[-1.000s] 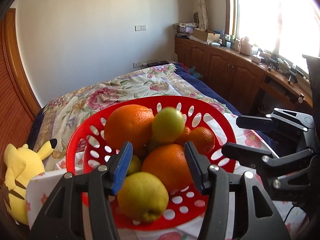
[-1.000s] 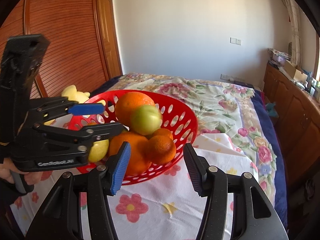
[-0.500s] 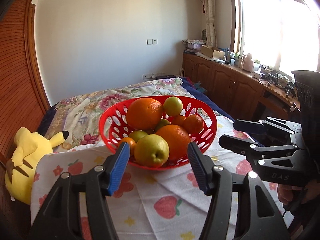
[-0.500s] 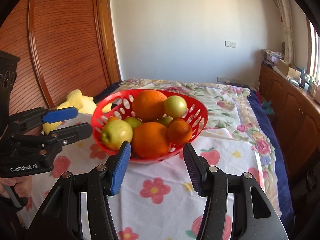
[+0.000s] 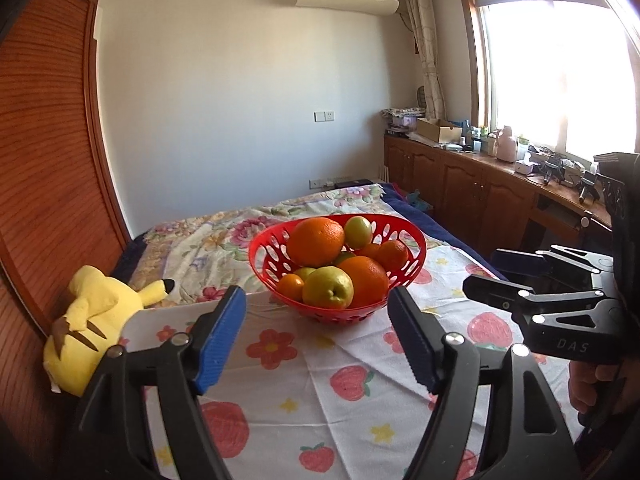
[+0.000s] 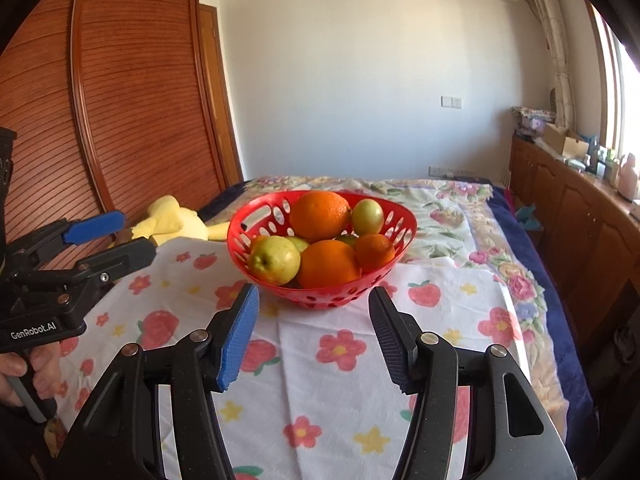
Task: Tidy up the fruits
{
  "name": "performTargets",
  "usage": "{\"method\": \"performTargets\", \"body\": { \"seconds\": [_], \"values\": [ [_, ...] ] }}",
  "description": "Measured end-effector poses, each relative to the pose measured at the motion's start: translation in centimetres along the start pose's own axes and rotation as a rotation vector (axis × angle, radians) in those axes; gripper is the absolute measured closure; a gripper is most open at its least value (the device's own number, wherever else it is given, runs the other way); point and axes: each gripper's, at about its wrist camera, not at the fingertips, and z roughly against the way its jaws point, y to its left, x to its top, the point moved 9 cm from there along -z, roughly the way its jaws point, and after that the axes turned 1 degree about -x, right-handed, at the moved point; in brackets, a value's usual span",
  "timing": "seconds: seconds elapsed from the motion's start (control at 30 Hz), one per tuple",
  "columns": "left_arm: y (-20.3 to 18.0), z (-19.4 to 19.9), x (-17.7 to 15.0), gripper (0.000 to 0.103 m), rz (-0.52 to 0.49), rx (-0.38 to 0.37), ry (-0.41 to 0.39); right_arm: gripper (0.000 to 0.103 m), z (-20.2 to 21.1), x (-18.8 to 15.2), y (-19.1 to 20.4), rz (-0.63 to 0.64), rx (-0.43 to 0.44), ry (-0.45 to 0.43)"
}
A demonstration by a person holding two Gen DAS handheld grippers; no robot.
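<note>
A red perforated basket (image 5: 412,249) (image 6: 400,240) stands on a white cloth with flowers and strawberries (image 5: 312,360) (image 6: 332,360). It holds several fruits: a large orange on top (image 5: 316,241) (image 6: 319,216), a second orange in front (image 5: 366,280) (image 6: 328,264), a yellow-green apple (image 5: 328,293) (image 6: 275,260), a small green fruit (image 5: 358,231) (image 6: 367,216) and small tangerines (image 5: 394,254). My left gripper (image 5: 316,326) (image 6: 114,234) is open and empty, short of the basket. My right gripper (image 6: 314,320) (image 5: 492,270) is open and empty, also short of it.
A yellow plush toy (image 5: 92,320) (image 6: 176,222) lies at the cloth's left edge on the flowered bed cover (image 5: 208,240). Wooden cabinets (image 5: 480,200) with clutter run along the right under the window. A slatted wooden wardrobe (image 6: 140,120) stands on the left.
Both grippers have pulled back and up from the basket, which now looks smaller and farther. The fruits have not moved. Both stay open and empty.
</note>
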Motion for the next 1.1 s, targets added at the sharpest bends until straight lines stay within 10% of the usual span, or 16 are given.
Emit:
{"method": "performTargets", "body": {
  "seconds": [0.4, 1.1],
  "values": [
    [-0.2, 6.0, 1.3, 0.005, 0.030, 0.019, -0.092, 0.018, 5.4, 1.3, 1.2, -0.007, -0.046, -0.110],
    [0.7, 12.5, -2.2, 0.005, 0.087, 0.089, -0.107, 0.017, 12.5, 0.2, 3.4, -0.019, -0.138, -0.209]
  ]
}}
